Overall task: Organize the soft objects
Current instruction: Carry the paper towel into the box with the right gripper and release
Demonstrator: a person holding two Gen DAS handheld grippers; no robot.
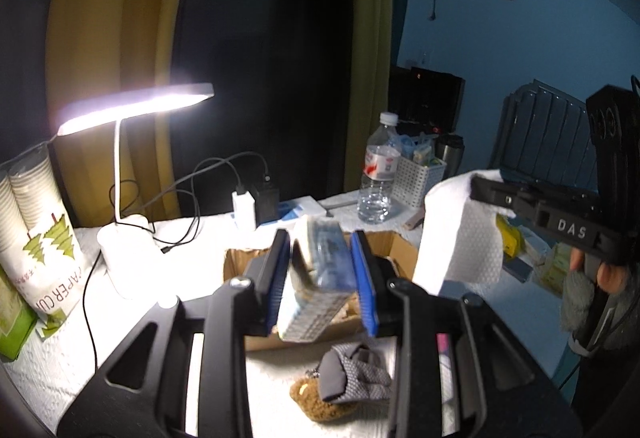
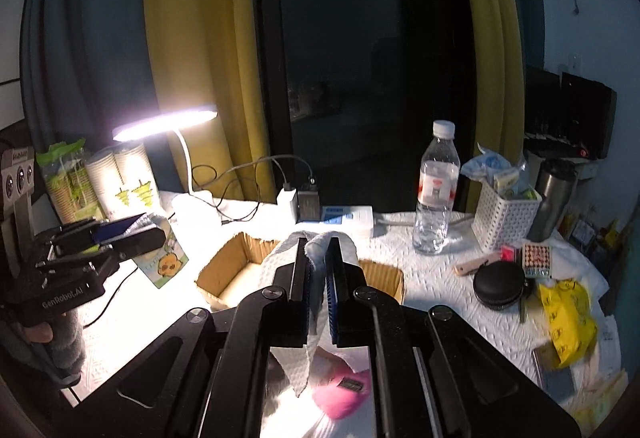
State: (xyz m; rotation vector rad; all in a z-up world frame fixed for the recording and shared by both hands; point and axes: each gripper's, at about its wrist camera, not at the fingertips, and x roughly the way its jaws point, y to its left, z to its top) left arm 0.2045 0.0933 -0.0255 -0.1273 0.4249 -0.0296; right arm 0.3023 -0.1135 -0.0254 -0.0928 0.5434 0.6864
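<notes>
My left gripper [image 1: 320, 254] is shut on a pack of tissues [image 1: 320, 278] in blue-and-white wrap, held above the open cardboard box [image 1: 240, 258]. My right gripper [image 2: 318, 270] is shut on a white paper towel [image 2: 294, 358] that hangs down over the same box [image 2: 224, 270]. In the left wrist view the towel [image 1: 460, 238] hangs from the right gripper at the right. In the right wrist view the left gripper [image 2: 132, 232] holds the tissue pack [image 2: 164, 262] at the left. A grey fabric piece [image 1: 352, 374] lies on a brown plush item [image 1: 320, 406]. A pink soft item [image 2: 344, 390] lies below the right gripper.
A lit desk lamp [image 1: 136, 106] stands at the left beside paper cup sleeves [image 1: 36, 222]. A water bottle [image 2: 436, 190], white basket [image 2: 504, 214], steel flask [image 2: 554, 194], black round case [image 2: 500, 284] and yellow bag [image 2: 568, 318] stand at the right. Chargers and cables [image 2: 300, 198] lie behind the box.
</notes>
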